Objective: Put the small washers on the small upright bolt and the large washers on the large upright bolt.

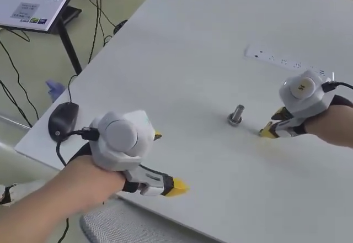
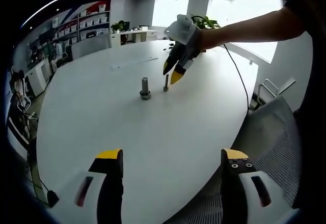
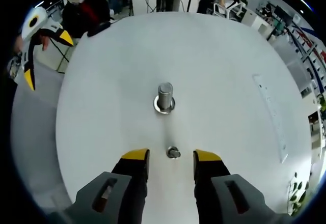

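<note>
A white surface [image 1: 209, 44] is being worked over with two hand-held grippers. The left gripper [image 2: 171, 155] is being held back near the surface's edge, its jaws spread wide and empty. The right gripper [image 3: 171, 159] is being poised with jaws parted either side of the small upright bolt [image 3: 173, 152], not touching it. Just beyond, the large upright bolt [image 3: 164, 96] is standing with a ring [image 3: 164, 106] at its foot. Whether that ring is washers already placed cannot be told, so progress is being judged uncertain.

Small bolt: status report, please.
Left hand-held gripper open, empty. Right hand-held gripper open, jaws astride small bolt, not touching. Large bolt upright beyond.
</note>
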The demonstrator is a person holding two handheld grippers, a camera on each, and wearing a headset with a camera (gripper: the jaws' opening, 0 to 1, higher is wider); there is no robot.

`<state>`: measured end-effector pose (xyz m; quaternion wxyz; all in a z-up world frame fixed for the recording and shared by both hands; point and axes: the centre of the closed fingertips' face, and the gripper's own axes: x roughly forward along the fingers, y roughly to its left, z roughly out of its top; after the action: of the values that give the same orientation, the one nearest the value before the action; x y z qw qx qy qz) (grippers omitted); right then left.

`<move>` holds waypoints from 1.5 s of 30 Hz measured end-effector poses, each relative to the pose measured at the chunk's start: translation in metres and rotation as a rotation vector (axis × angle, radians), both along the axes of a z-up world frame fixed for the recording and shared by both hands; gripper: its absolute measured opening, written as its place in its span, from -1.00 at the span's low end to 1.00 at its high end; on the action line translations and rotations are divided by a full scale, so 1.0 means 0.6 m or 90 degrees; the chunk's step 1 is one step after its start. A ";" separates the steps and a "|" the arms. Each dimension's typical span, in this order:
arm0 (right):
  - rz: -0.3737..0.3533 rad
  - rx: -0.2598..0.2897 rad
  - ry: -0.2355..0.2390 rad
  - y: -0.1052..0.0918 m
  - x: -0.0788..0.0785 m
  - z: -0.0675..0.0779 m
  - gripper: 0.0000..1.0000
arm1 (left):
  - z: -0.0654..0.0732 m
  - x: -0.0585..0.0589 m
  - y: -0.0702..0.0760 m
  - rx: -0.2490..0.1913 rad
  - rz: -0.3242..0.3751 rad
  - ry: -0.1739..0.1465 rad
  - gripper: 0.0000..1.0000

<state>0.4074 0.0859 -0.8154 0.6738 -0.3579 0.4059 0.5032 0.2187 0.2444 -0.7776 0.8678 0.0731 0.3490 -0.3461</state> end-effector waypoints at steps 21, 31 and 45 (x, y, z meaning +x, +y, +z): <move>-0.164 0.218 -0.085 -0.033 -0.038 0.105 0.02 | 0.038 0.000 0.005 -0.002 0.005 -0.014 0.70; -0.221 0.314 -0.097 -0.064 -0.088 0.151 0.19 | 0.055 0.002 0.003 -0.014 0.015 -0.029 0.70; -0.314 0.406 -0.066 -0.120 -0.161 0.134 0.52 | 0.056 -0.004 0.005 -0.050 0.042 -0.048 0.79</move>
<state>0.3107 0.0136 -0.7352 0.8712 -0.0477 0.2683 0.4084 0.2165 0.2477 -0.7440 0.8934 0.0404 0.3044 -0.3279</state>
